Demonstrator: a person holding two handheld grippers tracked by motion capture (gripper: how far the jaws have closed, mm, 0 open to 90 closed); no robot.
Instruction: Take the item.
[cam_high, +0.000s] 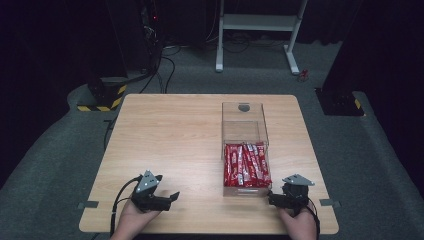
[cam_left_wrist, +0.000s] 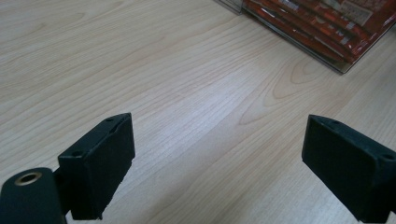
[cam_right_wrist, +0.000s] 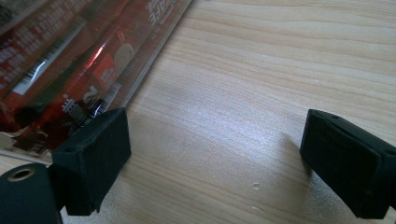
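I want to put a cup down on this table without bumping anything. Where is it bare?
Bare wood spans the light wooden table left of the clear plastic box of red snack packets. Crowded: the near edge, by the left gripper and right gripper.

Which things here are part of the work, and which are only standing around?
Part of the work:
clear box
red packets
left gripper, open
right gripper, open

Standing around:
white frame
cables
striped block
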